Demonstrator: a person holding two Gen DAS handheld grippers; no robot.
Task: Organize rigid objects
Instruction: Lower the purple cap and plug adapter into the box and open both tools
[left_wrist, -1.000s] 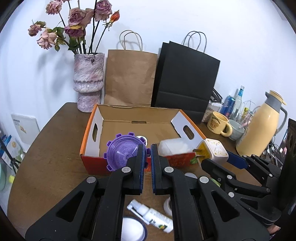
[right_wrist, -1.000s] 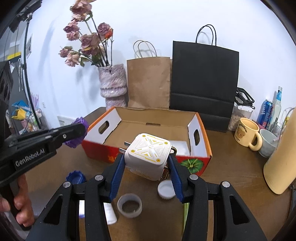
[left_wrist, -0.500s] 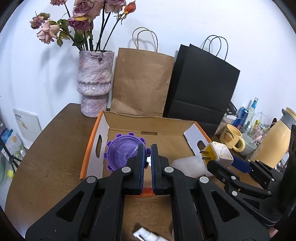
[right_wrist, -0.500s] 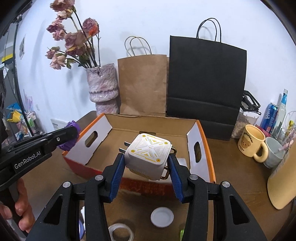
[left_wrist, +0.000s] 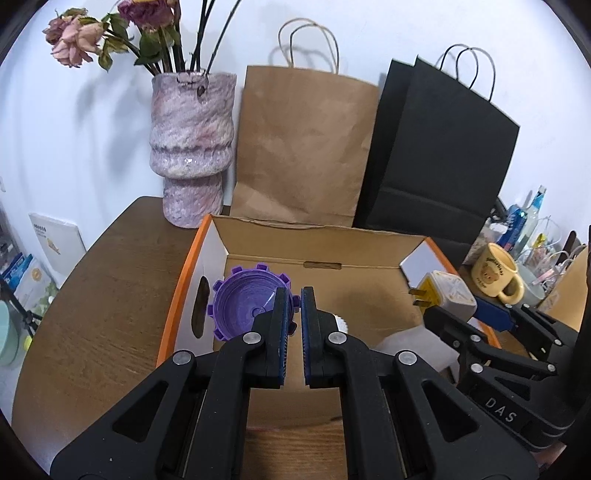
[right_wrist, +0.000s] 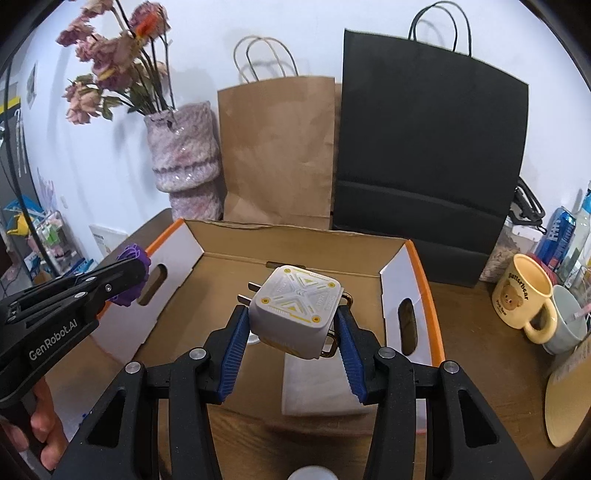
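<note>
An open cardboard box with orange rims (left_wrist: 192, 258) (right_wrist: 424, 266) stands on the brown table. My left gripper (left_wrist: 293, 299) is shut on the rim of a purple toothed cap (left_wrist: 247, 306) and holds it over the box's left end; the cap also shows in the right wrist view (right_wrist: 131, 273). My right gripper (right_wrist: 291, 325) is shut on a white and yellow plug adapter (right_wrist: 295, 310) and holds it above the box's middle; the adapter also shows in the left wrist view (left_wrist: 443, 291). A white flat container (right_wrist: 317, 384) lies in the box.
Behind the box stand a pink vase with dried flowers (left_wrist: 192, 147), a brown paper bag (left_wrist: 303, 147) and a black paper bag (left_wrist: 436, 155). A yellow bear mug (right_wrist: 524, 295), a grey cup (right_wrist: 565, 321), cans and bottles crowd the right side.
Both grippers moved forward with their objects, from in front of the box to above its inside. The loose items on the table in front dropped out of view.
</note>
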